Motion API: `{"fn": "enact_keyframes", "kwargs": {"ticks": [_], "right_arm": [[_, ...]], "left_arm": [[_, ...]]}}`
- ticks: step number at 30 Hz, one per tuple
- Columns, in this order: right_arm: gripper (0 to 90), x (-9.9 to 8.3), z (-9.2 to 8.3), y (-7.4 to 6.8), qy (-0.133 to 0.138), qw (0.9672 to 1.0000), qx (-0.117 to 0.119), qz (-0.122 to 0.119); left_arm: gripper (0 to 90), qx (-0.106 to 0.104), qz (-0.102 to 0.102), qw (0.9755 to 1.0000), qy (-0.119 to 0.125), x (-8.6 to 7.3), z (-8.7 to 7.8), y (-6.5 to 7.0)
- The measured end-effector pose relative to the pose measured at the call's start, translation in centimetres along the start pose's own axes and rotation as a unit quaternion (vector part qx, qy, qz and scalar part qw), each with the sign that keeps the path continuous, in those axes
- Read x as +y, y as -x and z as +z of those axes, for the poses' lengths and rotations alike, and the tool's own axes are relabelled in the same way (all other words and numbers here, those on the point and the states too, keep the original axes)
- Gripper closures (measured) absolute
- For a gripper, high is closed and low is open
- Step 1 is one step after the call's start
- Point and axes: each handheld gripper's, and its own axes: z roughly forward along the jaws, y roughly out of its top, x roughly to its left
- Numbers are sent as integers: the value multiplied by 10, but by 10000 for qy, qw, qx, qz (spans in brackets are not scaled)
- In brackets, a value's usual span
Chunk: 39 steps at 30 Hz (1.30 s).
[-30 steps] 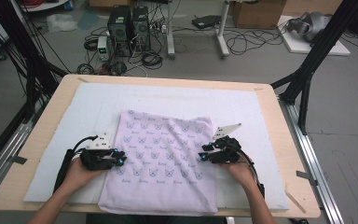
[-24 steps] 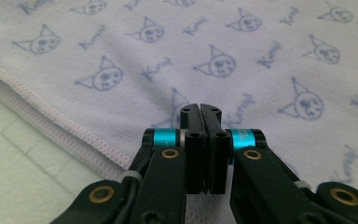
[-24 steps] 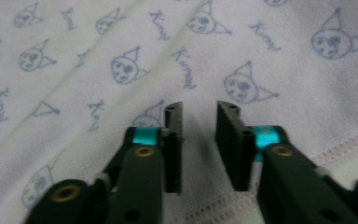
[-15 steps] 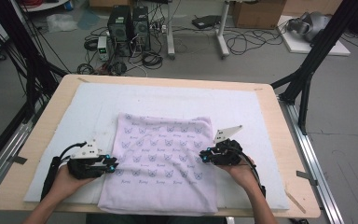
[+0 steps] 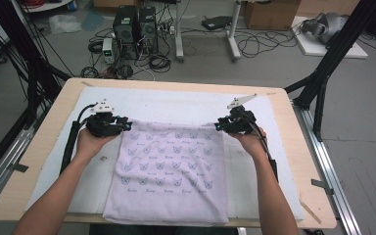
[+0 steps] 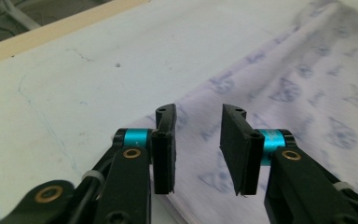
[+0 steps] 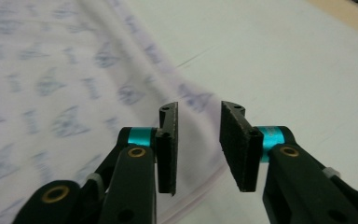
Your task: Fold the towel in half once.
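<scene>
A pale lilac cloth point(image 5: 171, 171) printed with small butterfly-like marks lies flat on a white mat point(image 5: 176, 105) over the wooden table point(image 5: 39, 147). My left gripper point(image 5: 127, 125) is at the cloth's far left corner and my right gripper point(image 5: 219, 126) at its far right corner, each pointing inward. In the left gripper view the left gripper point(image 6: 198, 130) hangs over the cloth's edge point(image 6: 307, 93), its jaws just opened, pads apart and touching nothing. The right gripper point(image 7: 198, 130) likewise has just opened above the cloth's border point(image 7: 51, 84).
Black frame struts point(image 5: 323, 83) rise at the table's right and left point(image 5: 24, 73). Computer towers point(image 5: 134, 24) and cables sit on the floor beyond the far edge. Metal rails point(image 5: 333, 166) run along both sides of the table.
Both hands have travelled away from me along the cloth's sides, from its middle to its far corners. The cloth's far edge now looks narrower and slightly rumpled.
</scene>
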Motion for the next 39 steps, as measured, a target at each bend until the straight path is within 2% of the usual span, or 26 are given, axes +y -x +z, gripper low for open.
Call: {"fn": "enact_keyframes", "kwargs": {"ticks": [3, 6, 7, 9, 10, 11, 13, 14, 15, 16, 18, 20, 21, 23, 25, 29, 32, 33, 35, 36, 37, 38, 39], "right_arm": [[631, 5, 13, 7, -51, 9999, 90, 13], [606, 5, 25, 3, 80, 9984, 560, -63], [595, 6, 30, 0, 34, 9979, 631, -111], [609, 6, 40, -5, -92, 9973, 711, -154], [644, 6, 43, -7, -204, 9970, 733, -162], [696, 5, 47, -8, -344, 9966, 737, -164], [794, 2, 51, -10, -493, 9954, 803, -154], [827, -1, 52, -12, -562, 9949, 814, -181], [837, -3, 51, -13, -583, 9947, 837, -161], [836, -4, 51, -14, -550, 9946, 864, -140], [842, -7, 47, -18, -430, 9945, 947, -142], [826, -7, 43, -23, -488, 9938, 950, -312], [791, -6, 41, -25, -476, 9936, 954, -362], [747, -2, 35, -27, -275, 9952, 842, -409], [709, 2, 30, -25, -42, 9965, 774, -299], [645, 5, 32, -20, -39, 9973, 710, -210], [594, 2, 37, -18, -125, 9973, 712, -153], [590, 1, 39, -17, -128, 9971, 742, -135], [589, 1, 43, -16, -166, 9971, 720, -164], [594, 0, 45, -15, -168, 9971, 720, -188], [613, 0, 47, -15, -148, 9972, 718, -170], [638, 0, 49, -14, -132, 9972, 720, -179], [689, 0, 50, -14, -154, 9970, 750, -150]], "left_arm": [[569, 62, 37, 9998, -191, 2, 16, -5], [542, 18, 71, 9990, -442, -3, 30, -5], [565, -12, 113, 9984, -557, -5, 34, -5], [771, -97, 234, 9962, -830, -9, 40, -3], [849, -124, 277, 9959, -848, -11, 40, -1], [888, -154, 285, 9963, -800, -12, 39, 0], [895, -215, 276, 9966, -748, -13, 34, 2], [895, -277, 281, 9960, -797, -14, 32, 2], [895, -272, 317, 9956, -841, -14, 29, 3], [895, -229, 397, 9959, -781, -16, 25, 5], [896, -307, 349, 9968, -656, -21, 17, 7], [896, -340, 386, 9962, -698, -26, 11, 7], [895, -348, 394, 9962, -689, -26, 9, 6], [859, -255, 364, 9978, -495, -23, 6, 5], [784, -143, 333, 9988, -315, -16, 6, 4], [690, -141, 259, 9986, -434, 0, 18, -4], [589, 88, 119, 9985, -522, 4, 26, -14], [555, 232, 41, 9984, -514, 4, 28, -19], [487, 340, -87, 9978, -567, 2, 31, -25], [477, 346, -149, 9974, -613, 0, 33, -29], [502, 342, -180, 9972, -643, -2, 35, -30], [544, 302, -166, 9971, -684, -3, 36, -32], [647, 125, -153, 9975, -685, -5, 37, -33]]}}
